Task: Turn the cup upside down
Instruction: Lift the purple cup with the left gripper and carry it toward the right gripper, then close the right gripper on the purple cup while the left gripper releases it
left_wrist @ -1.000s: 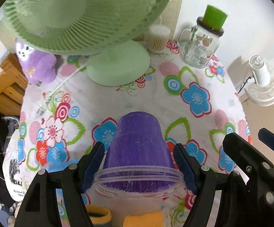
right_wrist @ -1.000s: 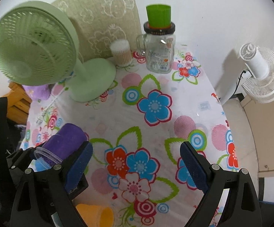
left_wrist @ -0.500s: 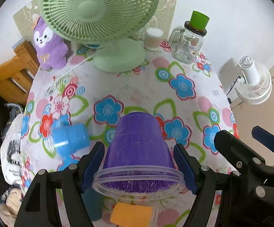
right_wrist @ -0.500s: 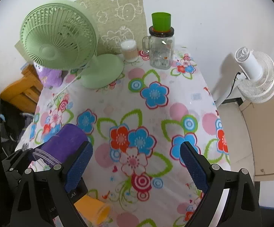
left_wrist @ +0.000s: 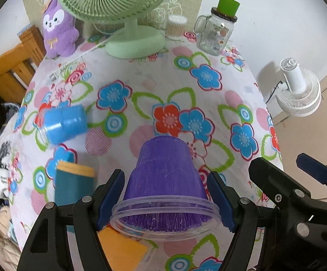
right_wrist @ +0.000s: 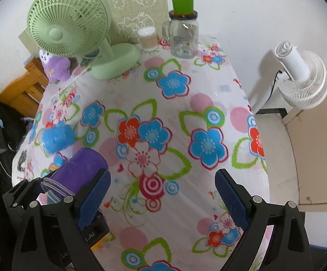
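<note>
My left gripper (left_wrist: 164,195) is shut on a purple cup (left_wrist: 165,176) with a clear rim, holding it above the flowered table (left_wrist: 208,103) with its base pointing away from me. The same cup (right_wrist: 78,174) shows at the lower left of the right wrist view, in the left gripper. My right gripper (right_wrist: 162,194) is open and empty over the table's near right part; it also shows at the right edge of the left wrist view (left_wrist: 283,169).
A blue cup (left_wrist: 61,124) lies on its side at the left. A teal cup (left_wrist: 74,187) and an orange cup (left_wrist: 120,250) sit near the front left. A green fan (left_wrist: 127,22), purple plush (left_wrist: 58,29), glass jar (left_wrist: 217,31) and small container (left_wrist: 176,27) stand at the back. A white fan (left_wrist: 299,90) stands off-table, right.
The left gripper with the purple cup has pulled back and up from the green fan, bringing more of the table and the other cups into view. The right gripper has also drawn back.
</note>
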Tool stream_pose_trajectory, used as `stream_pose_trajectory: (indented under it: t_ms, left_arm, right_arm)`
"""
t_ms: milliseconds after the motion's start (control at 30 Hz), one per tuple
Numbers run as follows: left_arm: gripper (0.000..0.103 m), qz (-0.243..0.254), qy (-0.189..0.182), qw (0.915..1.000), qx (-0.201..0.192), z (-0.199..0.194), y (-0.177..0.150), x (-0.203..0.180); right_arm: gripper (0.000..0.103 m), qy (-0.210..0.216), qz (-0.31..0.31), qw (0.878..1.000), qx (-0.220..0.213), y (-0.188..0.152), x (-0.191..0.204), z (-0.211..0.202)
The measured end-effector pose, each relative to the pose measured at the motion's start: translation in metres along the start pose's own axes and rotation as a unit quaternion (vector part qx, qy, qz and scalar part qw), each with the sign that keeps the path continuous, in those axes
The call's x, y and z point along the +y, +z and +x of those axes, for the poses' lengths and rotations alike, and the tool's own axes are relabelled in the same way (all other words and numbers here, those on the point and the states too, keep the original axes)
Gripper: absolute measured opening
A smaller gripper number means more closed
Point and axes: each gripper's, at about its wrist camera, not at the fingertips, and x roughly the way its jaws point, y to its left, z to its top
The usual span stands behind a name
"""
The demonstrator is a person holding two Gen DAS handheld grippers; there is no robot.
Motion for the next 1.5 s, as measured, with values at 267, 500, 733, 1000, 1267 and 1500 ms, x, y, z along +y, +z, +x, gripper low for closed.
stream_pose_trajectory:
  t_ms: [267,500,733,1000,1267,1500]
  left_arm:
    - [0.077,-0.020,-0.012,0.9994,0.025,0.031,-0.031,-0.012]
    - [0.077,-0.034,-0.012,0.9987,0.036,0.054,-0.051,-0.016]
    - [0.080,-0.047,-0.015,0.9973,0.054,0.069,-0.067,-0.016]
    - [0.093,-0.039,-0.028,0.9965,0.069,0.069,-0.073,-0.017]
    - [0.093,-0.018,-0.014,0.9981,0.057,0.037,-0.069,-0.005]
    - [0.094,0.011,0.022,0.9986,0.047,0.014,-0.063,0.016]
  right_arm:
    - [0.095,-0.013,-0.010,0.999,0.036,-0.022,-0.017,0.024]
    - [0.095,-0.018,-0.022,0.998,0.062,-0.037,-0.024,0.046]
    - [0.095,-0.020,-0.027,0.996,0.083,-0.049,-0.027,0.061]
    - [0.095,-0.014,-0.023,0.995,0.094,-0.058,-0.024,0.067]
    - [0.095,0.002,-0.022,0.996,0.084,-0.053,-0.004,0.051]
    - [0.095,0.011,-0.018,0.997,0.080,-0.046,0.018,0.040]
